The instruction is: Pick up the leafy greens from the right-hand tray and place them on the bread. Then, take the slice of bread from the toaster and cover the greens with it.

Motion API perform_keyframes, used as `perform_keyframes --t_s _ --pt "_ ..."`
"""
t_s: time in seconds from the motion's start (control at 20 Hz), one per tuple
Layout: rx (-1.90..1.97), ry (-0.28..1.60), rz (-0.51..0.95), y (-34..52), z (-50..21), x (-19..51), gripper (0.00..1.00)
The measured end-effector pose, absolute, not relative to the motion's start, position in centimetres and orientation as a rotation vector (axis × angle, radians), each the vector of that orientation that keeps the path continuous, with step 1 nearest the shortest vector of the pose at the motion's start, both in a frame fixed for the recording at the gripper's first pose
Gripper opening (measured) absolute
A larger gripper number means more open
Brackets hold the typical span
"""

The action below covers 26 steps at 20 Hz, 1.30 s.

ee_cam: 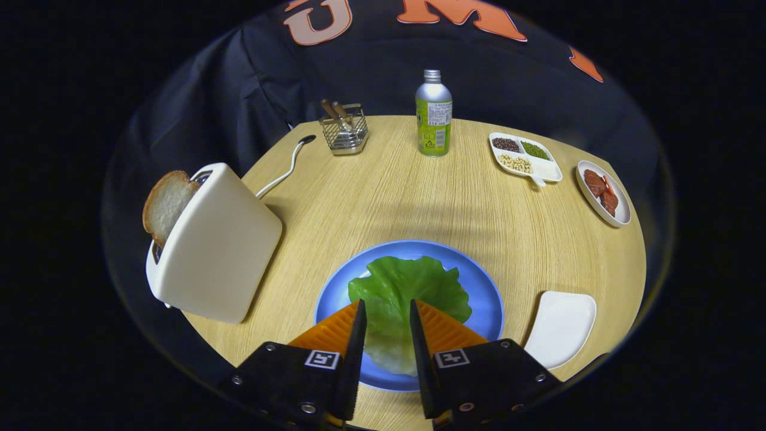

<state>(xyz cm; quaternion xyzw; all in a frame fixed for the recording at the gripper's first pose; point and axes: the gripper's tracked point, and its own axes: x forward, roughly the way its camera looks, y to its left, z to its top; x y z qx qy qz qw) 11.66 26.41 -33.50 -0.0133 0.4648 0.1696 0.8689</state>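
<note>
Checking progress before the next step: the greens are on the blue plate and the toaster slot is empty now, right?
Not quite. The greens do lie on the blue plate, between the open tool's fingers, but the toaster isn't empty: the gripper view shows a bread slice sticking out of it.

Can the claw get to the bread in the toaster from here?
Probably yes: the bread slice sticks up out of the toaster, nothing over it. The open claw hovers over the greens.

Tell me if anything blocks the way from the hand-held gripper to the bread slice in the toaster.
Nothing visible does. The hand-held gripper is open above the lettuce leaf; the bread slice sticks up from the toaster, and only bare table lies around it.
</note>
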Motion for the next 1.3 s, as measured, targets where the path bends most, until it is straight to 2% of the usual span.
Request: perform_keyframes --t_s 0.3,0.45,0.55,0.9,1.3 --pt "-0.010 0.923 0.392 30.0 -28.0 11.2 0.68" --pt "-0.011 0.924 0.431 32.7 -25.7 10.3 0.83" --pt "-0.009 0.917 0.441 34.4 -24.0 10.2 0.88" --pt "0.001 0.920 0.507 40.6 -19.8 9.2 0.92" --pt "0.021 0.984 0.520 46.2 -19.1 9.2 0.92"
